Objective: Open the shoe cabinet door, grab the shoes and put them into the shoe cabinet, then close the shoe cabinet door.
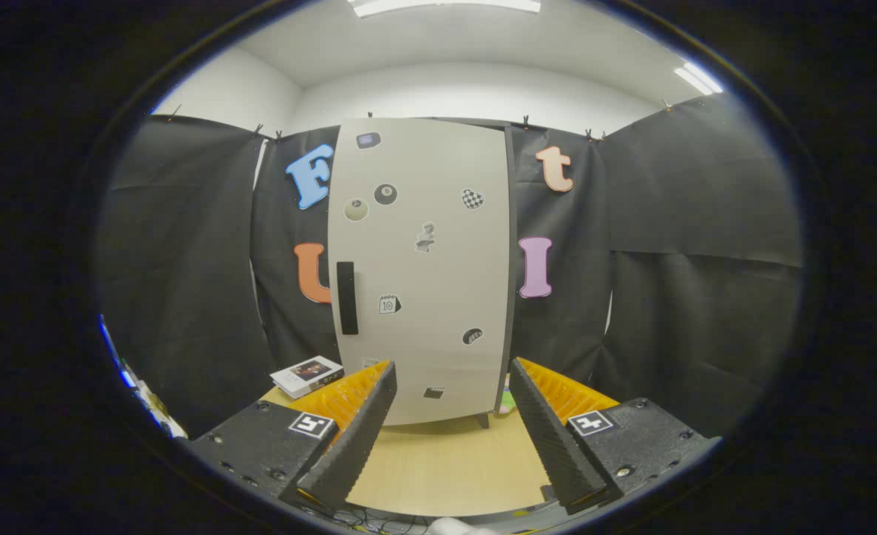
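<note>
Booth: black cloth walls under a white ceiling with strip lights; a pale wooden bench point(446, 461) runs out ahead of me.

Landmark: the shoe cabinet point(424, 275) — tall, pale, upright at the far side of the bench, straight ahead of the claw.

Door: the shoe cabinet door point(438, 223) lies flush and closed, dotted with small stickers. That fits a run where the shoes are yet to go in, and equally one where they are already shut inside — I can't tell which.

Handle: a dark vertical bar point(347, 297) on the door's left edge, long axis up and down, above and a little left of my left finger.

Claw: the claw point(446, 416) is spread wide, nothing between the fingers, only bare bench; the cabinet's foot sits just beyond the tips.

Shoes: I can't make out any shoes from here; a small colourful thing peeks out at the cabinet's lower right corner, too hidden to name.

Other: a small box point(307, 375) rests on the bench left of the cabinet's base.

Key relation: if the door is to open, the handle is off-centre to the left of the claw.
</note>
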`<state>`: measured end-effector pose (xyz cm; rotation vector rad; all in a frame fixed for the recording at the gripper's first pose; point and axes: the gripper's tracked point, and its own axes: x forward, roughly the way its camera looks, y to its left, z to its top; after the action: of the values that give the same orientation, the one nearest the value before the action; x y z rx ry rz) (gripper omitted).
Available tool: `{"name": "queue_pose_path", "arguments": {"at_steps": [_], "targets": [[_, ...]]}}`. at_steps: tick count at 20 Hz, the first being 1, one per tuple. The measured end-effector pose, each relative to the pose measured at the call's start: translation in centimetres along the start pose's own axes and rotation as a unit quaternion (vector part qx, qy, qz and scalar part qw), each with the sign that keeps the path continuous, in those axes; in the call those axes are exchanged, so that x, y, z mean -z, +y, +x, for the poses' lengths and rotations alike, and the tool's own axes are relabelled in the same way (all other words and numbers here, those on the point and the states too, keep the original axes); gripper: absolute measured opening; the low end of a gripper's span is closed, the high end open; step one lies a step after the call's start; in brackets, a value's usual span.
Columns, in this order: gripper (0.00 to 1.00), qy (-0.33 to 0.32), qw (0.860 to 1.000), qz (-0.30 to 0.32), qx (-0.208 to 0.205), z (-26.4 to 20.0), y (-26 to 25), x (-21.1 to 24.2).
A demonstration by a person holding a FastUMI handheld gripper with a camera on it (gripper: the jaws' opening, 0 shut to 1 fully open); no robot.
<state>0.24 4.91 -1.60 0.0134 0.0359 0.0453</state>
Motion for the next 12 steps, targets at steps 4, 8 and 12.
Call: {"name": "queue_pose_path", "arguments": {"at_steps": [4, 8, 12], "targets": [[1.00, 0.001, 1.000, 0.000, 0.003, -0.1, -0.3, 0.0], [1.00, 0.000, 1.000, 0.000, 0.011, -0.3, -1.1, -0.1], [1.00, 0.001, 1.000, 0.001, 0.013, -0.4, -1.3, -0.1]]}}
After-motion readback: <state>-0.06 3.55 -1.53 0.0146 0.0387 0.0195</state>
